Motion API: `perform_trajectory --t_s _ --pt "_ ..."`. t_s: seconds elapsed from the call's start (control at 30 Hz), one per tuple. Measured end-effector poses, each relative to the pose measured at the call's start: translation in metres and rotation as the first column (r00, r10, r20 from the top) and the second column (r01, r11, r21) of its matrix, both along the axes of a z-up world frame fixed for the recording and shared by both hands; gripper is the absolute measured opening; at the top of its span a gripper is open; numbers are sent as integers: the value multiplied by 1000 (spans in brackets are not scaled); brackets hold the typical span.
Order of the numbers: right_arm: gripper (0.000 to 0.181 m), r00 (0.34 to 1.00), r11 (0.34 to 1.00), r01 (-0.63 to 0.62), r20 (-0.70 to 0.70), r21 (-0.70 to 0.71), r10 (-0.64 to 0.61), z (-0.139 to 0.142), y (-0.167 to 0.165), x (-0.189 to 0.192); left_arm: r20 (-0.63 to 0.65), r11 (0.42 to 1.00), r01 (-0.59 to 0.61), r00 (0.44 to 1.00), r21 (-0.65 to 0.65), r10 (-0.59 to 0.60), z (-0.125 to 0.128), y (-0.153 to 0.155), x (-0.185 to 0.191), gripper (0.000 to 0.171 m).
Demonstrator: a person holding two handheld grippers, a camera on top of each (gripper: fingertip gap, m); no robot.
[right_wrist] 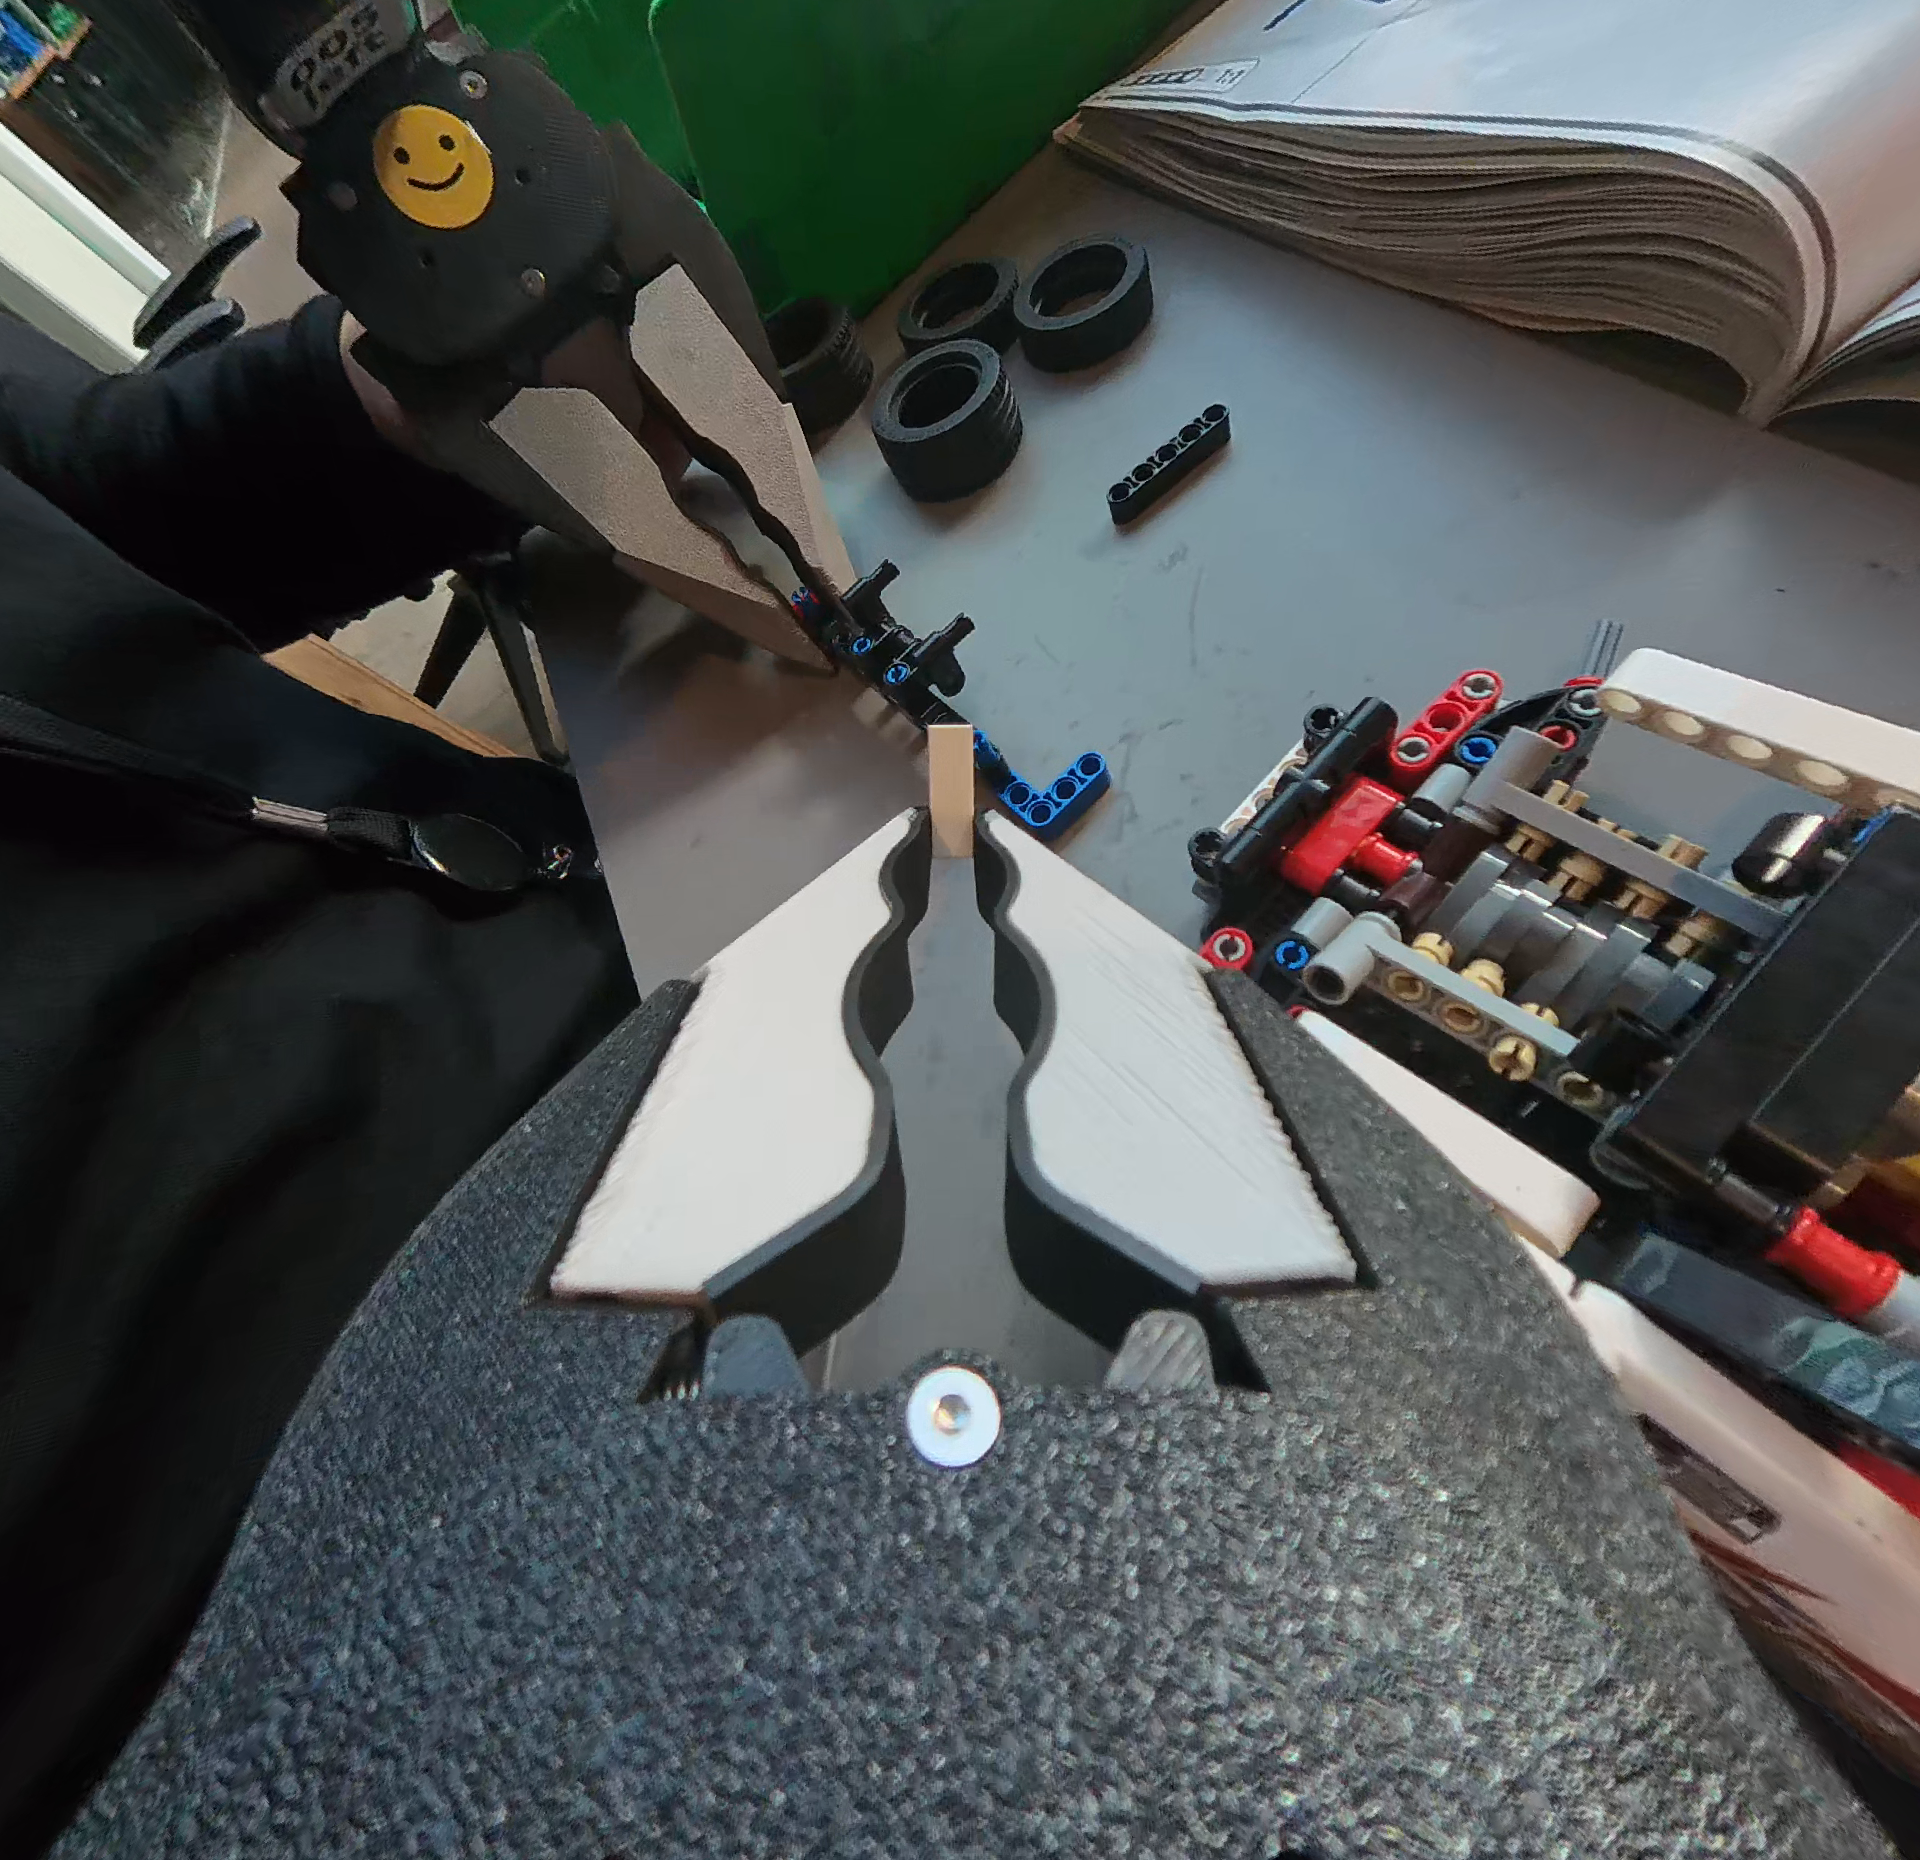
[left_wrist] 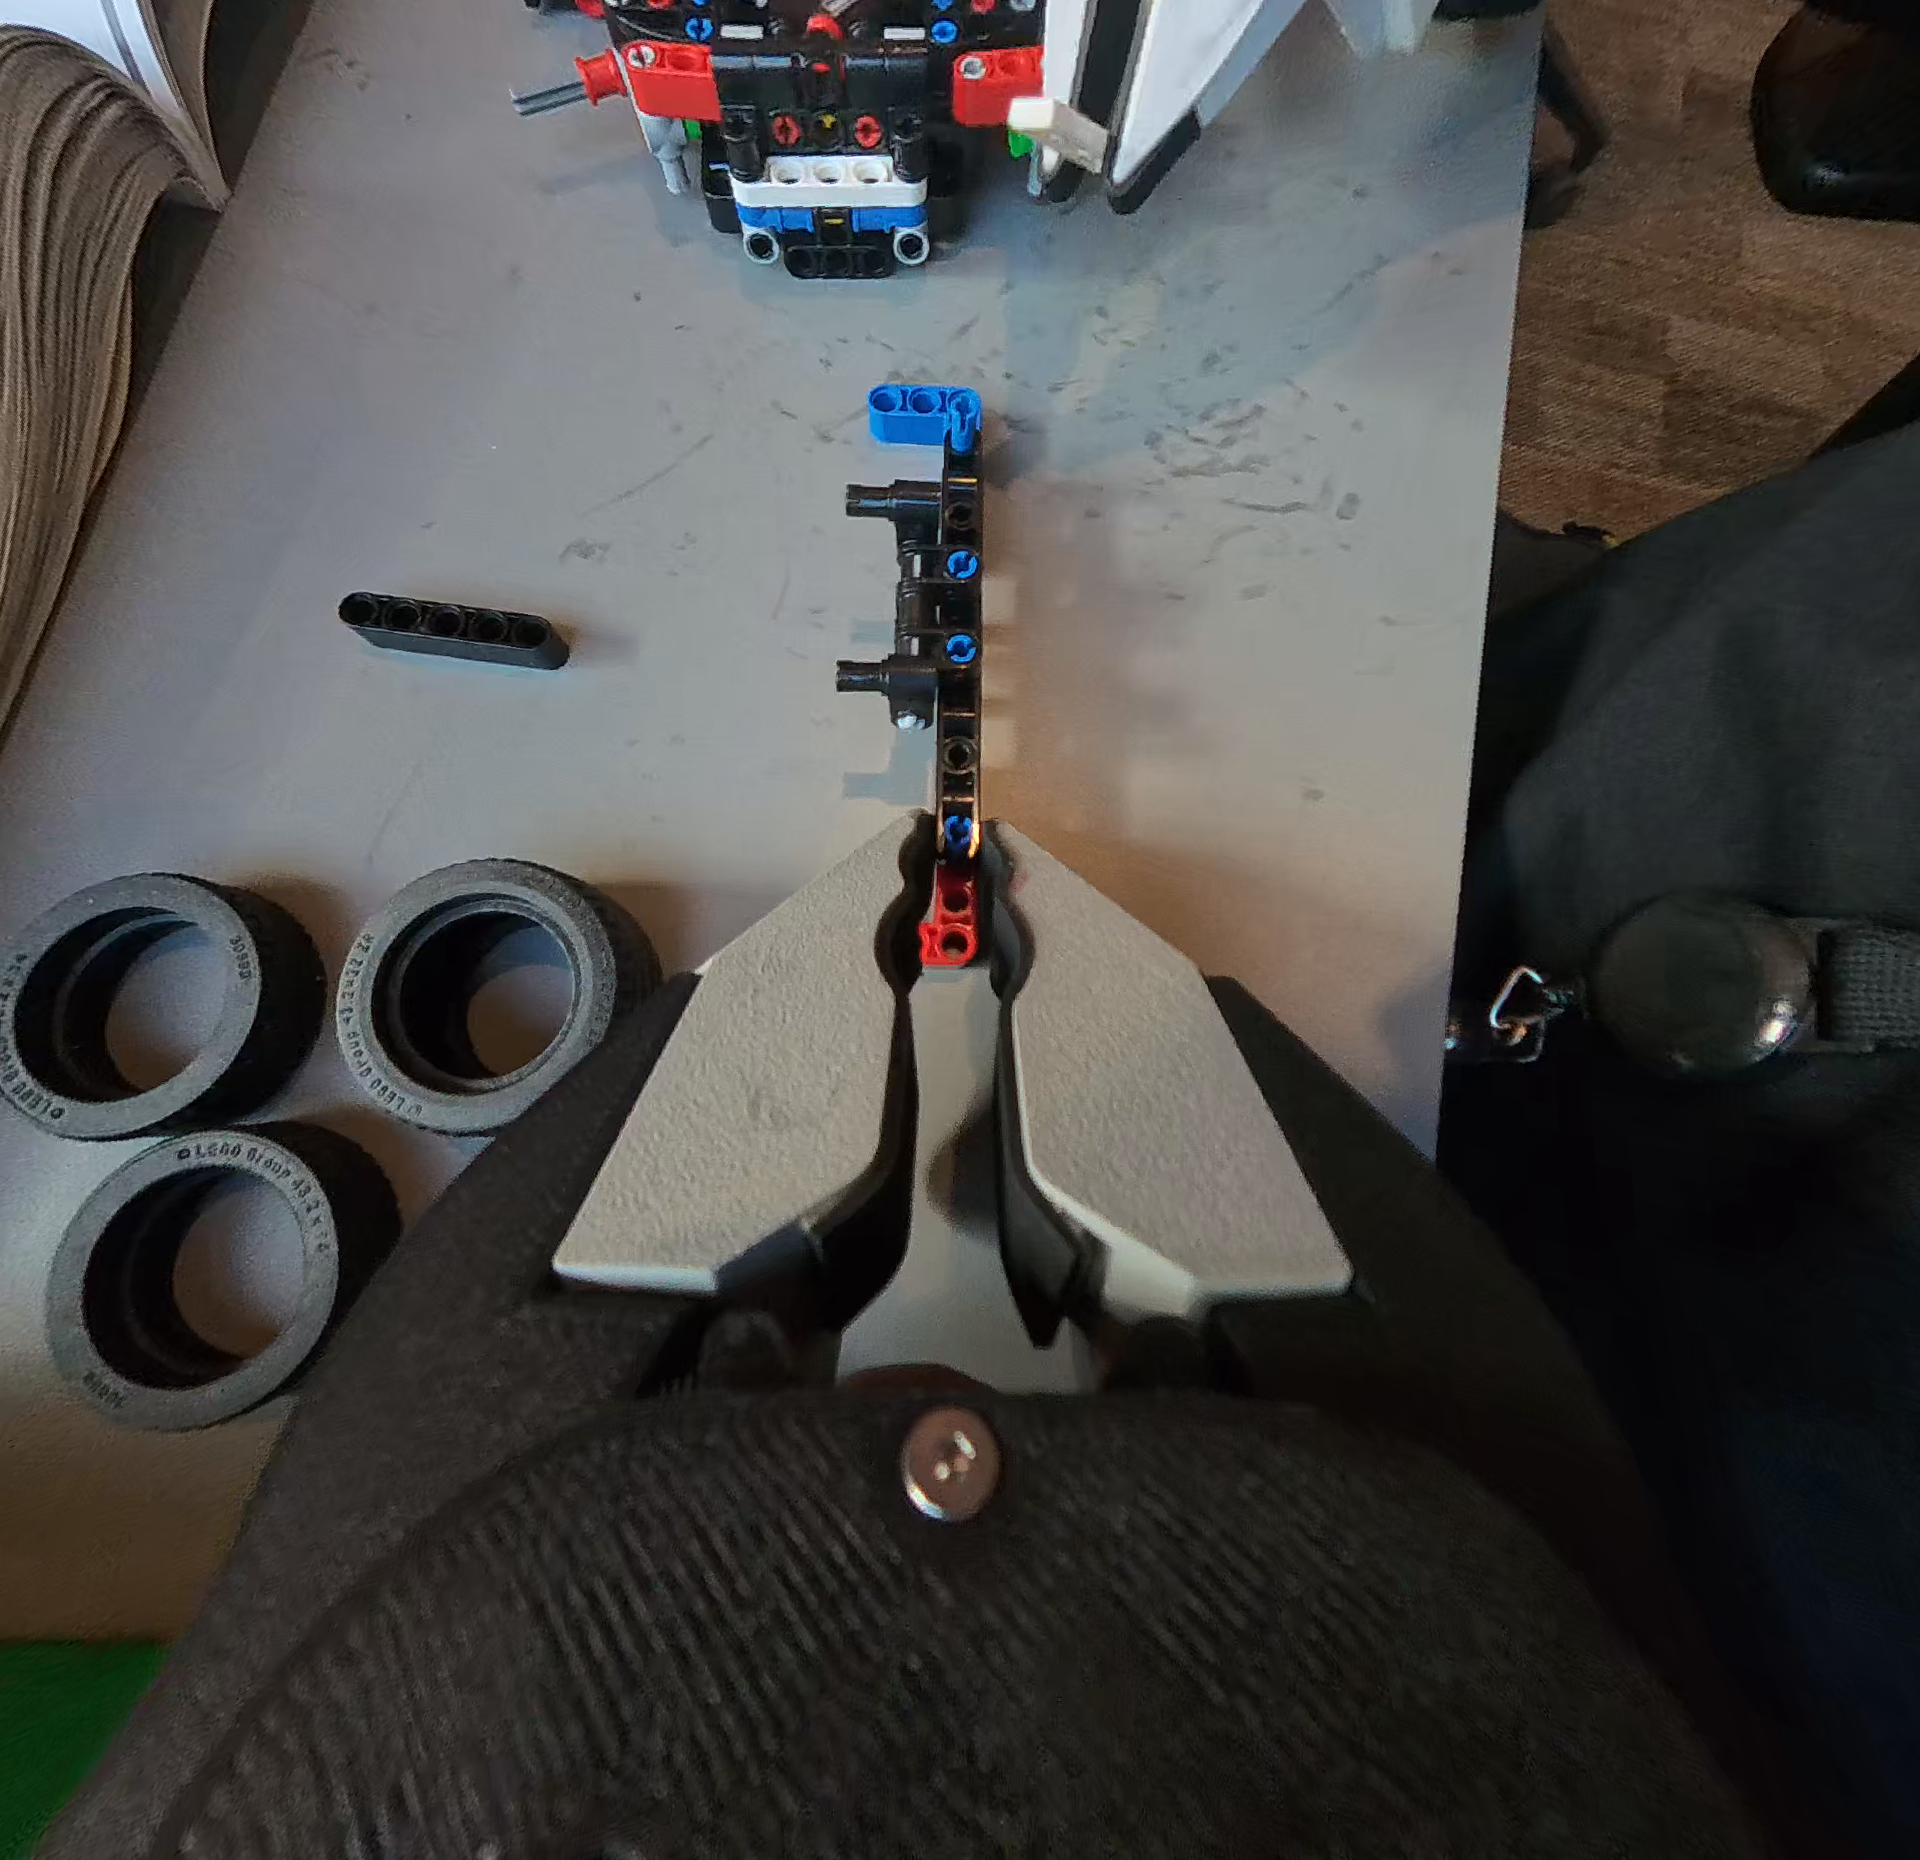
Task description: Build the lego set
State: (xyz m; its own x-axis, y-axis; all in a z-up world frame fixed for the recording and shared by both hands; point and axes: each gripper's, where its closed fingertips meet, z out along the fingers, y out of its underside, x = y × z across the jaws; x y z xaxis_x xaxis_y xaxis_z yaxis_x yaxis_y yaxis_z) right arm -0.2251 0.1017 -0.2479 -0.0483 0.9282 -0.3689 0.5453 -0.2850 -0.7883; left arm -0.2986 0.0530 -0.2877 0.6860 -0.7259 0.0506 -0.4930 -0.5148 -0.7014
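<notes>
My left gripper (left_wrist: 956, 839) is shut on the near end of a long black beam assembly (left_wrist: 961, 605). The assembly has blue pins, black side connectors, a blue L-piece (left_wrist: 920, 413) at the far end and a red piece (left_wrist: 951, 917) between the jaws. In the right wrist view the left gripper (right_wrist: 831, 615) holds this assembly (right_wrist: 909, 667) slanting down, with the blue L-piece (right_wrist: 1060, 787) low by the table. My right gripper (right_wrist: 951, 823) is shut on a small tan beam (right_wrist: 951, 787), upright and just in front of the assembly's far end.
The part-built car model (left_wrist: 821, 117) stands at the table's far end; it also fills the right of the right wrist view (right_wrist: 1538, 927). Black tyres (left_wrist: 478, 989) (right_wrist: 945, 418), a loose black beam (left_wrist: 452, 631) (right_wrist: 1169, 465), an open instruction book (right_wrist: 1507, 169) and green bins (right_wrist: 831, 96) are around. My right fingertips sit around 11 cm from my left ones.
</notes>
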Motion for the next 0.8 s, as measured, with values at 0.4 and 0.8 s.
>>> perform_trajectory --t_s 0.4,0.8 --pt "7 1000 1000 10 2 -4 -10 -2 -2 0 -3 999 -37 999 22 37 0 5 -8 6" --pt "7 968 946 -89 251 311 9 -30 5 27 -29 997 66 997 -33 -67 0 -9 -13 6"
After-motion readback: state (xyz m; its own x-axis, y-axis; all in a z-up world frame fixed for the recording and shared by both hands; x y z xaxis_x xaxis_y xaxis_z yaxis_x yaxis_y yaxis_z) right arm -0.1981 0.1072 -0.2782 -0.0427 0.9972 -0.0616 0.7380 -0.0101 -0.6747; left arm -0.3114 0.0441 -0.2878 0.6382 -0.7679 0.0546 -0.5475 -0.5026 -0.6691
